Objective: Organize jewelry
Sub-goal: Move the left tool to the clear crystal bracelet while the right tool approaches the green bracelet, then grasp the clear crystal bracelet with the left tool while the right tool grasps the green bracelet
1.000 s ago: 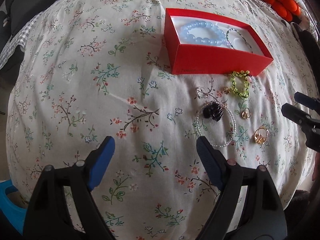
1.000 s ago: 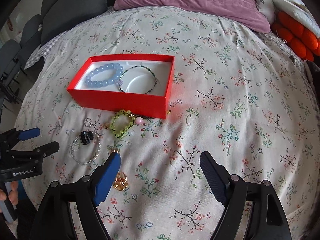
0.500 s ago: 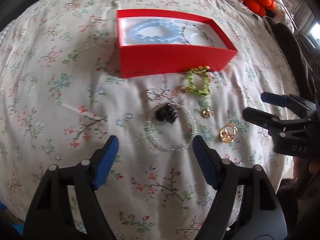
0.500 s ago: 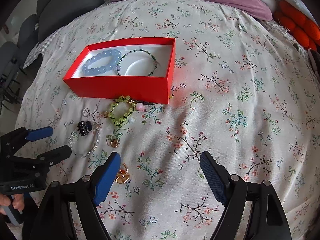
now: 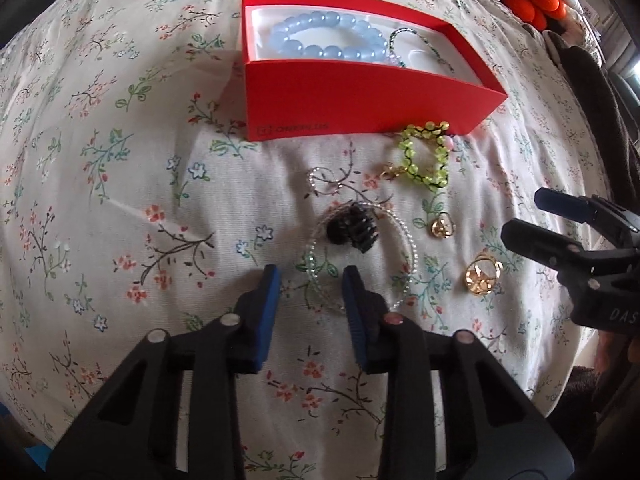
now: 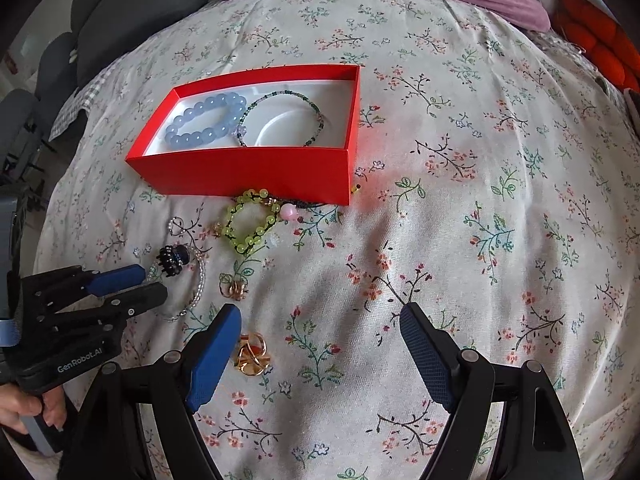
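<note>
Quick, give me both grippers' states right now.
Left gripper: partly open, holding nothing, fingers straddling the clear bead bracelet.
Right gripper: wide open, empty.

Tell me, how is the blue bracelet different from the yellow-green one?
The blue bracelet lies inside the red box; the yellow-green bracelet lies outside on the bedspread, against the box's front wall. The blue one has bigger, plain round beads; the yellow-green one has smaller beads and a pink bead. Both are beaded loops.
</note>
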`<state>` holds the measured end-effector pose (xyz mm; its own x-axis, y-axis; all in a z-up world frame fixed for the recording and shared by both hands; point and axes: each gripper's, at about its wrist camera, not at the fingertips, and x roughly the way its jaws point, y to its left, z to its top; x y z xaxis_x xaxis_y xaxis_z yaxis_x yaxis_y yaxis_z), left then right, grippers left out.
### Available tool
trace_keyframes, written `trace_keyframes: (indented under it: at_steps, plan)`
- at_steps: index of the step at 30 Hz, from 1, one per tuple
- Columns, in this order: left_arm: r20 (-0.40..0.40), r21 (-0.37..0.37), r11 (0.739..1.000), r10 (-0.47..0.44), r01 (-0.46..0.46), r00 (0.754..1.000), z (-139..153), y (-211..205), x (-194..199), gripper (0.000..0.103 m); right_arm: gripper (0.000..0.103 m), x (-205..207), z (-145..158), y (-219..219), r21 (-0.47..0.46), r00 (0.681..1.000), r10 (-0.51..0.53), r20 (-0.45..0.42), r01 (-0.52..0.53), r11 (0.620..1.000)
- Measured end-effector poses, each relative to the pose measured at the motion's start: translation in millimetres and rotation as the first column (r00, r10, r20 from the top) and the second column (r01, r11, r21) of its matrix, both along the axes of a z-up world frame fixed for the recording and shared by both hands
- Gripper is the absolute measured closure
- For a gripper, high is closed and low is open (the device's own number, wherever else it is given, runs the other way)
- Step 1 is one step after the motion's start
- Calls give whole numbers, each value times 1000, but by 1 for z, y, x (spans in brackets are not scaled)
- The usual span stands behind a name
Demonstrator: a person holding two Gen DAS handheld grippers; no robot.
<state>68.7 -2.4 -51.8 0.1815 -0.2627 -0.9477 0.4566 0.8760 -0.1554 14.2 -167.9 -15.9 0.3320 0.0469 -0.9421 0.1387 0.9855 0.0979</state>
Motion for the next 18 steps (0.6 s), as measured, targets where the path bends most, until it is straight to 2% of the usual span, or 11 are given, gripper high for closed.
trace_keyframes:
  at_steps: [5, 11, 18]
  plan:
    - [12, 38, 999, -15, 15, 1000, 0, -3, -3, 97, 20, 5, -5, -1, 19, 1000, -20, -9, 20, 1000]
    - [-2, 5, 1000, 2, -2, 1000, 6, 6, -1, 98, 20, 11, -12, -2, 65, 999, -35, -20, 37, 997]
    - [44, -47, 999, 9, -7, 999, 29, 15, -6, 98, 20, 16, -18, -6, 122, 996, -72, -42, 77, 990]
